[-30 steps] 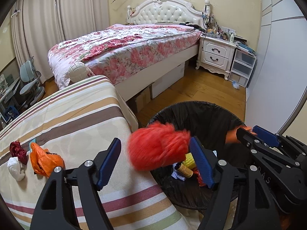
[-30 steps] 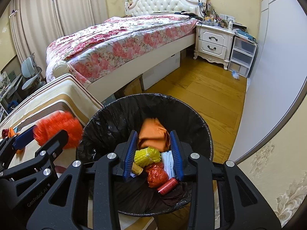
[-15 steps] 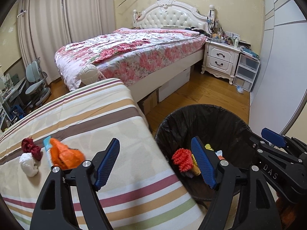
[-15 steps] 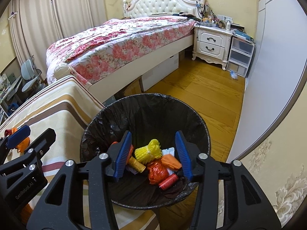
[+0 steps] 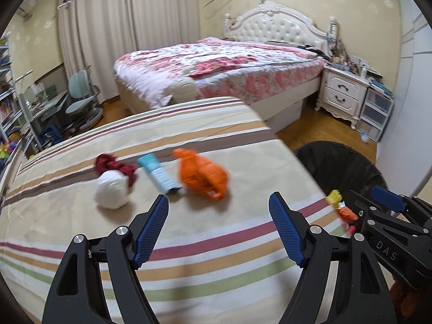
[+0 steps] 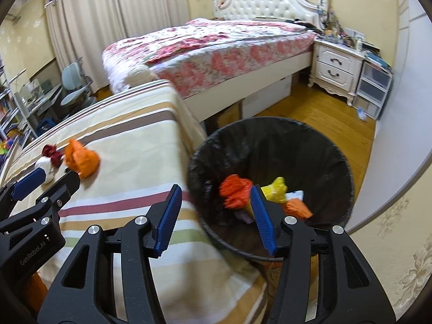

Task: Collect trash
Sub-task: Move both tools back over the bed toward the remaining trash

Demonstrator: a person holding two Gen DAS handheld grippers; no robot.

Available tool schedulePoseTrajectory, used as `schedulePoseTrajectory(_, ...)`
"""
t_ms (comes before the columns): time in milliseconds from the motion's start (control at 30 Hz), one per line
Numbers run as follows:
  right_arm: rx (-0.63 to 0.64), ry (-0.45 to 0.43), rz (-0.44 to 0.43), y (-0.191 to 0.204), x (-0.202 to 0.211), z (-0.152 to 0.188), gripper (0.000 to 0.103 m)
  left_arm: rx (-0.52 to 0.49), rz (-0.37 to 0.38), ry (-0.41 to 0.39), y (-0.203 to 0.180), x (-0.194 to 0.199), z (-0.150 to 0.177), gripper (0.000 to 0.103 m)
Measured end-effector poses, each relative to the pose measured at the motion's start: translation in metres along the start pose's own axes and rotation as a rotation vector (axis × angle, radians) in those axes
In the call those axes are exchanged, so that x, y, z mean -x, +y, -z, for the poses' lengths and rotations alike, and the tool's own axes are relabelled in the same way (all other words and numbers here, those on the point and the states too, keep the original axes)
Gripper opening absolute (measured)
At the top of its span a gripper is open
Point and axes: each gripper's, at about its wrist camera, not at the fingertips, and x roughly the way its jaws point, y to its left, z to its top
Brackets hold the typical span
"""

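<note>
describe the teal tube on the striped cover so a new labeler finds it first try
Start at the striped bedspread in the left wrist view, where four loose items sit in a row. The teal tube lies flat between the white wad, which has a dark red scrap behind it, and the crumpled orange bag. It is the only long, straight, smooth item; its neighbours are all bunched up.

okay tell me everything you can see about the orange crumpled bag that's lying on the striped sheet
The orange bag looks like thin, glossy plastic, crumpled into a loose lump with a twisted peak at its far end and a small loop or torn flap at its near edge. It lies on the striped sheet, ahead of the left gripper, whose open fingers do not touch it. A light blue tube lies right beside it; whether they touch is unclear. The picture is slightly blurred.
</note>
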Motion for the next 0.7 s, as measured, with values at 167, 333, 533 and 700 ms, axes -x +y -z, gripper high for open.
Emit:
schedulePoseTrajectory(167, 0.069, 0.023, -0.04, 0.036, -0.006, 0.002, 0.059, 0.055, -0.08, 0.016, 0.038, 0.0, 0.012, 0.076)
schedulePoseTrajectory(333, 0.143, 0.056, -0.062, 0.069, -0.015, 0.006, 0.059, 0.129, -0.127, 0.048, 0.075, -0.003, 0.019, 0.076)
schedulePoseTrajectory(533, 0.202, 0.076, -0.087, 0.098, -0.023, 0.003, 0.059, 0.178, -0.155, 0.056, 0.111, 0.001, 0.026, 0.076)
schedulePoseTrajectory(700, 0.242, 0.074, -0.102, 0.122, -0.031, -0.003, 0.059, 0.214, -0.155, 0.064, 0.124, 0.001, 0.029, 0.076)
